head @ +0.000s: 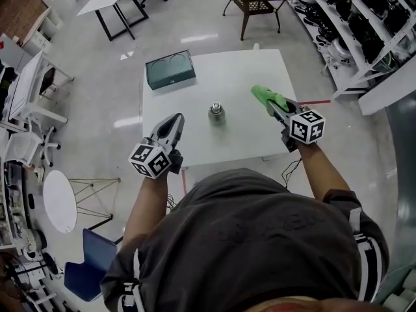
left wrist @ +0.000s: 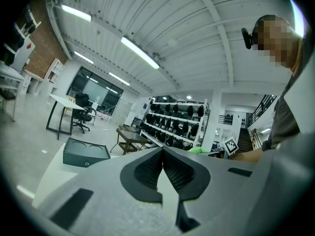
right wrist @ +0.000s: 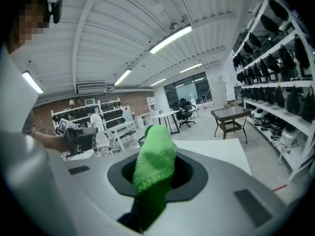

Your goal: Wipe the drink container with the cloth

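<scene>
Now: cloth clamped, container standing alone

Drink container (head: 216, 114): small, silvery metal, upright. It stands near the middle of the white table (head: 247, 77), at the centre of the head view. Nothing touches it.

Room: bare tabletop lies all round the container, which is well in from every table edge. A dark green box (head: 170, 71) sits at the table's upper-left corner, well apart from it. Open floor shows to the left and above the table. Shelving racks (head: 351, 25) crowd the upper right of the frame.

Tongs: the right gripper (head: 272, 104), right of centre, has its jaws clamped on the green cloth (right wrist: 153, 163). The cloth bulges past the tips in a soft wad. This gripper hangs to the right of the container, apart from it. The left gripper (head: 175, 123), left of centre, has its jaws pressed together with nothing between them. It sits over the table's lower left, also clear of the container.
</scene>
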Demonstrator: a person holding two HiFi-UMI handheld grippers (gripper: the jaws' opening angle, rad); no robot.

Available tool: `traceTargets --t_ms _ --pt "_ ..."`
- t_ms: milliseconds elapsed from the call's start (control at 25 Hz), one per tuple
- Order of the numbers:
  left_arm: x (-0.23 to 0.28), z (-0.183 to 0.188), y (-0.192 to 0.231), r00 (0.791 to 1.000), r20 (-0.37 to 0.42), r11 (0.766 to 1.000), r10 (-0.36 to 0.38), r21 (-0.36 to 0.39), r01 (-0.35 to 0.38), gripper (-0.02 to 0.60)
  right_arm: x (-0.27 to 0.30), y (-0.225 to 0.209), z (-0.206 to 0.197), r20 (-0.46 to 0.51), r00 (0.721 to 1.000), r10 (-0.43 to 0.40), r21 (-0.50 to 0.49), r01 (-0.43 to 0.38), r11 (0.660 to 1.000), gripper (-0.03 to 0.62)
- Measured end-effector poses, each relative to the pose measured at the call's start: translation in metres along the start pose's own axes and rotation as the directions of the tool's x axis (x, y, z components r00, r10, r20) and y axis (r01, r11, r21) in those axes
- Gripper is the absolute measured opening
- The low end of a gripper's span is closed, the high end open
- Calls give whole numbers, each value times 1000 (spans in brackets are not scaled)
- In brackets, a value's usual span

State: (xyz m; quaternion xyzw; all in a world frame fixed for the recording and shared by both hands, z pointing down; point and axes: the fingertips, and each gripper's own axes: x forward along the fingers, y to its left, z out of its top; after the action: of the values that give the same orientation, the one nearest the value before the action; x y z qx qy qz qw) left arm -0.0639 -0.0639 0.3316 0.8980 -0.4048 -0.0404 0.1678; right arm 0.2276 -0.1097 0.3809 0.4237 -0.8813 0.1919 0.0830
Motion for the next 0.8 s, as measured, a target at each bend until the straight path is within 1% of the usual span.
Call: traceTargets --t_ms 240,440,800 --pt "1 -2 -1 1000 0 1000 -2 -1 2 5 -2 -3 1 3 1000 -4 -2 4 1000 66" --pt "2 -2 -1 1000 1 1000 -5 -6 5 5 -1 1 2 -11 1000 0 -33 0 999 63" --pt "1 -1 1 1000 1 1000 -12 -5 12 5 2 4 5 -18 1000 9 -50 -9 999 63"
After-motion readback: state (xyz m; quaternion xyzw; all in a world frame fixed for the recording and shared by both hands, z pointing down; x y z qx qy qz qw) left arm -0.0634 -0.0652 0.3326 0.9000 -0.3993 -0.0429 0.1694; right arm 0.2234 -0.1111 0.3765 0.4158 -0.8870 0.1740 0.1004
